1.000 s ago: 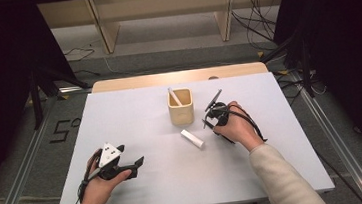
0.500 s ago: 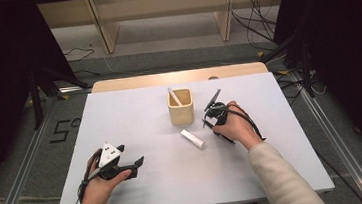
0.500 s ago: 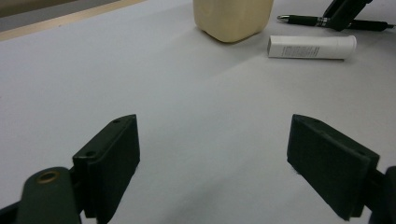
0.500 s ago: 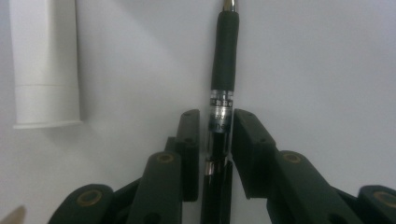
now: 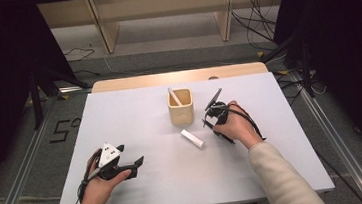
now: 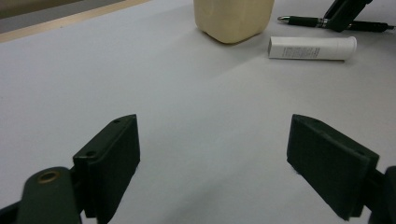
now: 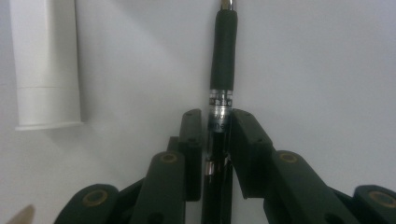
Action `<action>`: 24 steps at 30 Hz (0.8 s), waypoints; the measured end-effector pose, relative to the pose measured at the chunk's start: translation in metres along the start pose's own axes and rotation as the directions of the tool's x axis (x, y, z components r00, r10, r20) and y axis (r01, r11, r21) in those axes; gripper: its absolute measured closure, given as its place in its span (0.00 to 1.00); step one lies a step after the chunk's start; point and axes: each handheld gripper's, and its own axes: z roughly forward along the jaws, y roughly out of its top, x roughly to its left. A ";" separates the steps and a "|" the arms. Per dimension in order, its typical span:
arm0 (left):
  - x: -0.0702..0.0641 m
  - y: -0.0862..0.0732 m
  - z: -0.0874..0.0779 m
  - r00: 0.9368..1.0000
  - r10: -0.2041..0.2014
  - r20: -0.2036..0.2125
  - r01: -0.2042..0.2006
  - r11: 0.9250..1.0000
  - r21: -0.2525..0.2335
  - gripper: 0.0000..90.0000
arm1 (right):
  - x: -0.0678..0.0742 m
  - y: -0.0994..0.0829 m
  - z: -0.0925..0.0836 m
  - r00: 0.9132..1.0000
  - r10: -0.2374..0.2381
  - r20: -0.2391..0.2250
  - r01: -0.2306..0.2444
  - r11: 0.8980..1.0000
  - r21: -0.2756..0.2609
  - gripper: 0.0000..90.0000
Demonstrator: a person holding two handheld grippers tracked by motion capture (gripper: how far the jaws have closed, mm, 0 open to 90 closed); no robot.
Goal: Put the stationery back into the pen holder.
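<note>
Right gripper view: the right hand-held gripper [image 7: 218,123] has just been closing its jaws on the black pen [image 7: 223,70] lying on the white counter [image 7: 327,70], so it looks ready to lift toward the cup [image 5: 180,107].

The left tongs [image 6: 212,163] rise from the bottom of the frame, their two black jaws standing wide apart with only bare surface between them, one at lower left, the other at lower right. The pale grey counter [image 6: 187,93] runs up through the frame, with a tan edge strip crossing the upper left corner. At top centre stands the lower part of a cream-coloured, round-cornered plastic cup [image 6: 233,18], cut off by the frame's top edge. Just to its right lies a white cylindrical tube with fine grey print [image 6: 312,47], on its side. Beyond it, in the upper right corner, a dark slim pen with a metal tip [image 6: 303,21] lies on the counter, with the black jaw of the other tongs [image 6: 343,14] over it.
</note>
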 end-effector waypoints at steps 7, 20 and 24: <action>0.000 0.000 0.000 1.000 0.001 -0.001 -0.001 1.000 -0.001 0.19 | -0.001 0.000 0.000 1.000 0.007 -0.004 -0.007 1.000 0.000 0.86; 0.000 0.000 0.000 1.000 0.001 0.000 -0.001 1.000 -0.001 0.19 | -0.001 0.000 0.000 1.000 0.012 0.001 -0.012 1.000 0.001 0.88; 0.000 0.000 0.000 1.000 0.000 -0.001 0.000 1.000 0.000 0.19 | -0.001 0.000 0.001 1.000 0.015 -0.001 -0.015 1.000 0.002 0.88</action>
